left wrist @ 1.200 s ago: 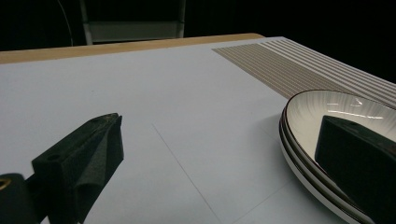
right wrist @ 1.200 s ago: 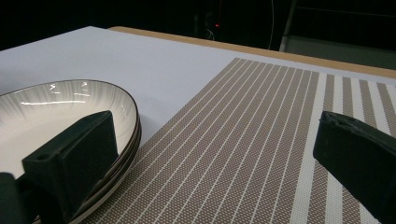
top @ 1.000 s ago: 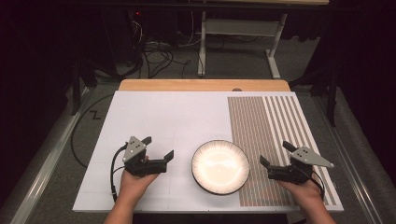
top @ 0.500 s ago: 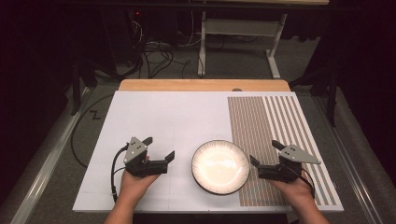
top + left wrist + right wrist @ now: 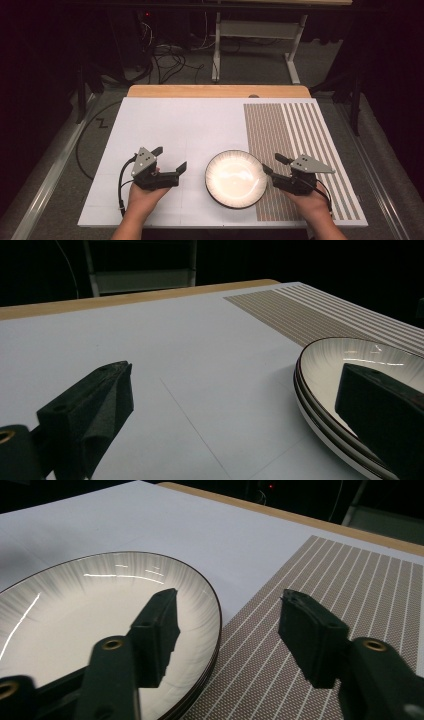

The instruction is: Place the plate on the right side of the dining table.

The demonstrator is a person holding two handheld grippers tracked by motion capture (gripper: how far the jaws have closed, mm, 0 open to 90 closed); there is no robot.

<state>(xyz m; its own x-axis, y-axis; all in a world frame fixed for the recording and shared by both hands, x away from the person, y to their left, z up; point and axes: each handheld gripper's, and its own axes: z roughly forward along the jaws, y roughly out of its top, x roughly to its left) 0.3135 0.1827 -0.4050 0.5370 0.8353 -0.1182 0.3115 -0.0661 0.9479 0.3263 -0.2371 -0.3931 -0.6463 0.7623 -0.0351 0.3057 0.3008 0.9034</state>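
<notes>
A white plate with a dark rim [image 5: 236, 179] rests on the white table cover, its right edge on the striped placemat. It looks like two plates stacked [image 5: 350, 357]. My right gripper [image 5: 271, 163] is open at the plate's right rim. One jaw hangs over the plate [image 5: 100, 610], the other over the placemat, and the rim passes between them [image 5: 232, 630]. My left gripper [image 5: 171, 157] is open a little left of the plate, nothing between its jaws [image 5: 235, 410]. Its right jaw hides part of the plate's near rim.
The brown striped placemat [image 5: 295, 145] covers the right part of the white table cover [image 5: 175, 125]. A wooden table edge [image 5: 215, 91] runs along the back. Beyond it are cables and a metal stand [image 5: 250, 30] on the dark floor.
My right gripper has moved left across the placemat up to the plate's right rim. The left gripper has hardly moved.
</notes>
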